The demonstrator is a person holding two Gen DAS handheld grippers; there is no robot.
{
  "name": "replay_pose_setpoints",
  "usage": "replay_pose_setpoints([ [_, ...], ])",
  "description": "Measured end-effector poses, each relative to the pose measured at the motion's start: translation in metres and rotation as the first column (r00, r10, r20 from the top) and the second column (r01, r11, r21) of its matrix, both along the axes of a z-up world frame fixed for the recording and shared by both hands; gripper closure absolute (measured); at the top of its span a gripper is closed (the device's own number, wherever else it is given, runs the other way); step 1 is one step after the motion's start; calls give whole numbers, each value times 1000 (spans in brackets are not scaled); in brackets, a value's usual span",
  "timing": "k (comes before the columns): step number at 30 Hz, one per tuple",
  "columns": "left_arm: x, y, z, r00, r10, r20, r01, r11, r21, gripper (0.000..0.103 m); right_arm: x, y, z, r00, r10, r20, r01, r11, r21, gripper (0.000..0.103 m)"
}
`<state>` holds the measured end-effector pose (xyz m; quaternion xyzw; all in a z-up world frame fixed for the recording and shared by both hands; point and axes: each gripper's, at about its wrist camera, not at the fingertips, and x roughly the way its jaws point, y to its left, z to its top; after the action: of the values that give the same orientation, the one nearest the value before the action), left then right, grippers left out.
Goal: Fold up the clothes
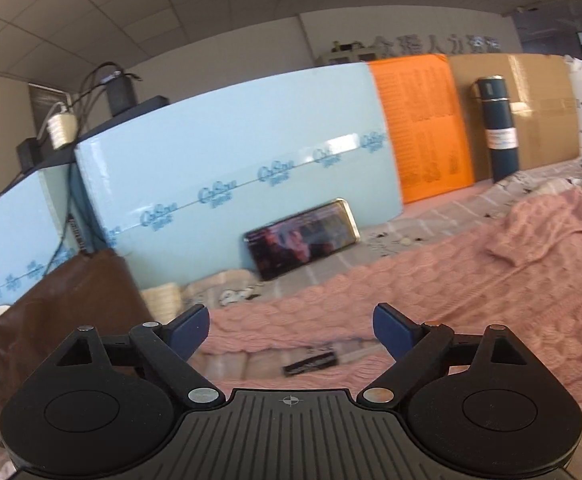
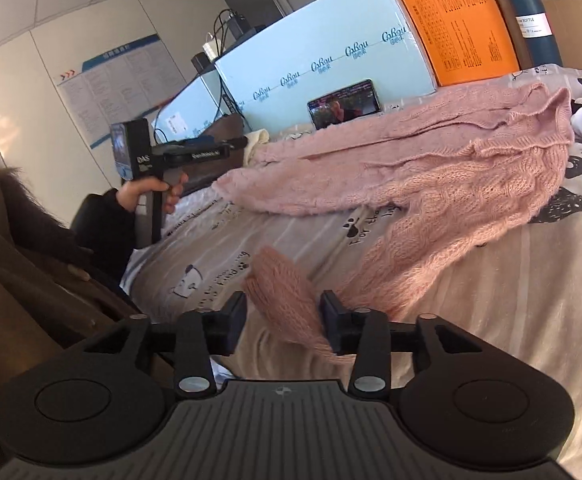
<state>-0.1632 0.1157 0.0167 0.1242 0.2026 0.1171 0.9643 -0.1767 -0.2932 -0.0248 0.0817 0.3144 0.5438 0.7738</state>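
Pink cable-knit sweater [image 2: 431, 168], fuzzy and loosely rumpled, lies on the printed bedsheet [image 2: 491, 280] ahead of the right gripper [image 2: 283, 320]. Its ribbed sleeve cuff [image 2: 279, 280] sits between the half-apart jaws, touching the right one; clamped or not, cannot tell. Left gripper [image 1: 291, 328] hovers level over the sweater's hem [image 1: 291, 316], jaws wide apart and holding nothing.

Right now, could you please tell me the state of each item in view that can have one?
Left gripper: open, holding nothing, above the sweater's edge.
Right gripper: open, sleeve cuff between its fingers, not clamped.
Pink sweater: rumpled, spread on the bedsheet, not yet folded.
Sleeve cuff: raised off the sheet.
Phone: screen on, leaning against the blue box.
Bottle: upright, capped.
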Motion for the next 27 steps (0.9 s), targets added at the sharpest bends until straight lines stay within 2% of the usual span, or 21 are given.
replay_pose_setpoints([
  [1, 1, -6, -4, 1000, -25, -14, 25, 1000, 1, 11, -5, -3, 3, 1000, 2, 12, -2, 1000, 6, 39],
  [5, 5, -29, -18, 990, -116, -82, 118, 993, 20, 11, -16, -11, 10, 997, -30, 70, 31, 999, -14, 35],
  [6, 6, -34, -22, 985, -135, -111, 139, 990, 31, 7, -17, -14, 12, 995, -47, 84, 48, 999, -12, 32],
  [8, 10, -44, -35, 967, -168, -193, 189, 977, 98, 7, -17, -21, 13, 991, -89, 102, 89, 996, 5, 28],
  [9, 10, -48, -40, 965, -166, -202, 196, 971, 136, 7, -15, -25, 12, 988, -117, 96, 116, 993, 15, 27],
  [11, 5, -55, -39, 971, -171, -170, 202, 962, 182, 7, -10, -33, 9, 981, -173, 83, 171, 985, 35, 26],
  [14, -11, -65, -23, 967, -249, -59, 256, 952, 170, 7, -1, -43, -1, 968, -251, 15, 251, 967, 43, 25],
  [16, -23, -74, -14, 938, -347, -7, 344, 927, 149, 7, 3, -49, -8, 963, -267, -36, 269, 961, 67, 25],
  [17, -28, -81, -11, 915, -403, 10, 397, 907, 142, 7, 4, -51, -11, 961, -269, -59, 273, 959, 79, 25],
  [20, -38, -104, -9, 857, -515, 24, 509, 851, 130, 7, 8, -50, -17, 965, -233, -123, 247, 963, 108, 25],
  [23, -43, -118, -11, 823, -567, 24, 561, 819, 116, 7, 6, -39, -18, 975, -180, -128, 194, 975, 109, 26],
  [25, -43, -122, -13, 817, -575, 28, 570, 815, 104, 7, 4, -33, -18, 981, -122, -154, 142, 981, 130, 27],
  [27, -42, -123, -16, 827, -562, 26, 557, 825, 97, 7, 4, -27, -20, 981, -66, -184, 95, 983, 157, 27],
])
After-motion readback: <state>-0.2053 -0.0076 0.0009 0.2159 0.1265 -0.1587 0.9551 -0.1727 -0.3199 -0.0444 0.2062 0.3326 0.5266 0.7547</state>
